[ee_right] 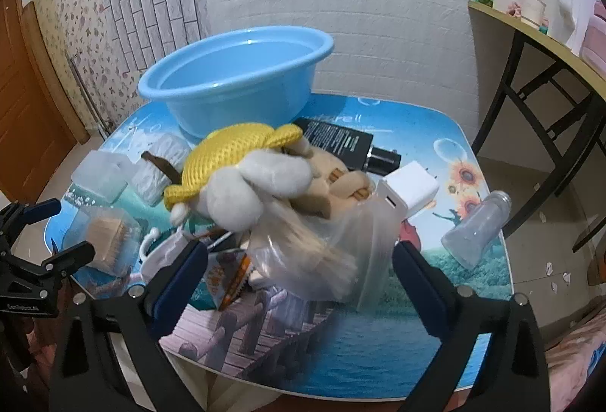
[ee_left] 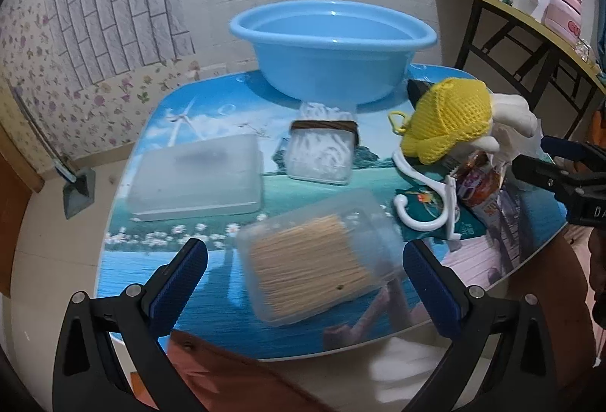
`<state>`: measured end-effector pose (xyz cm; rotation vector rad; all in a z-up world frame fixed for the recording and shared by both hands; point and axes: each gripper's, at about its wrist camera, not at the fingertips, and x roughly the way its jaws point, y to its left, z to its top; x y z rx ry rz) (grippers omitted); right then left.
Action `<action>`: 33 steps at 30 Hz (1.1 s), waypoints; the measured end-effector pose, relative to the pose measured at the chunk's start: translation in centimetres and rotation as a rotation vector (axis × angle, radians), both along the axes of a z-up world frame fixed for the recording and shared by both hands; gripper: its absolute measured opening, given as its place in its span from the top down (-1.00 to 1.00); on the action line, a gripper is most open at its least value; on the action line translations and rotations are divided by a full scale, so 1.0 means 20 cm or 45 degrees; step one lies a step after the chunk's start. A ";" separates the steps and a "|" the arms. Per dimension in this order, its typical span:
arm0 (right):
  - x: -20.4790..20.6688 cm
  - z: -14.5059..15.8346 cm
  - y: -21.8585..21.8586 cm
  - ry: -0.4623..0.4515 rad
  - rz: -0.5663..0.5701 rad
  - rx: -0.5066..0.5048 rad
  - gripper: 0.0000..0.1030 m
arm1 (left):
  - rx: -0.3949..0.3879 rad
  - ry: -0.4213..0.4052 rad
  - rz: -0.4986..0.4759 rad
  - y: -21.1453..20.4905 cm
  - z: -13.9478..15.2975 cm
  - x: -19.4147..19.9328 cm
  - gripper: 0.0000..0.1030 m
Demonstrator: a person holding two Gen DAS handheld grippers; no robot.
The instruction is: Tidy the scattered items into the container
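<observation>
Surface (ee_left: 227,253): a low table with a printed seascape top, set against a white brick-pattern wall.

One round light-blue plastic basin (ee_left: 333,44) stands at the far edge, nothing visible inside it. All items are outside it, on the surface.

Left gripper (ee_left: 305,270): fingers wide apart, holding nothing. Between them, on the near part of the surface, lies one clear plastic box of wooden toothpicks (ee_left: 314,268), tilted and untouched by the blue pads (ee_left: 181,283).

Beyond it: one frosted flat rectangular plastic box (ee_left: 197,179) to the left, and one clear box of white floss picks (ee_left: 320,154) in the middle, just in front of the basin. Both lie on the direct line from the toothpick box to the basin.

Right gripper (ee_right: 301,277): fingers wide apart, holding nothing. Between them sits one clear zip bag (ee_right: 322,253) with pale contents, blurred. Directly behind the bag is a heap: one plush toy in a yellow knitted hat (ee_right: 242,162), one white plastic hook (ee_left: 420,181) and printed snack packets (ee_left: 481,184), the last not countable.

Far of the heap, beside the basin: one black flat box (ee_right: 337,141). Right of the heap: one white cube-shaped charger (ee_right: 407,190), then one clear lying bottle with a grey cap (ee_right: 477,228) near the right edge.

A second table stands at the right with assorted containers, too small to identify.
</observation>
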<state>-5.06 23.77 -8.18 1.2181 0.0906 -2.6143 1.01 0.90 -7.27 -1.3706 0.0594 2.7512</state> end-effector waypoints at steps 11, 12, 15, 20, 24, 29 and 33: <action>-0.02 -0.03 0.08 -0.026 -0.023 -0.048 -0.40 | -0.021 -0.060 0.000 0.05 -0.08 -0.07 -1.00; -0.02 -0.04 0.09 -0.035 -0.023 -0.067 -0.40 | -0.025 -0.065 -0.003 0.05 -0.09 -0.07 -1.00; -0.02 -0.05 0.08 -0.039 -0.010 -0.063 -0.40 | -0.034 -0.081 0.001 0.06 -0.11 -0.07 -1.00; -0.02 -0.07 0.07 -0.048 0.017 -0.070 -0.40 | -0.011 -0.074 -0.001 0.05 -0.12 -0.07 -1.00; -0.02 -0.09 0.05 -0.052 0.038 -0.049 0.01 | 0.004 -0.035 -0.024 0.05 -0.09 -0.05 -0.97; -0.02 -0.07 0.08 -0.041 0.039 -0.079 0.37 | -0.004 -0.018 -0.020 0.04 -0.07 -0.04 -0.97; 0.02 -0.03 0.11 0.010 0.052 -0.099 0.44 | 0.012 0.021 -0.005 0.01 0.00 -0.02 -0.97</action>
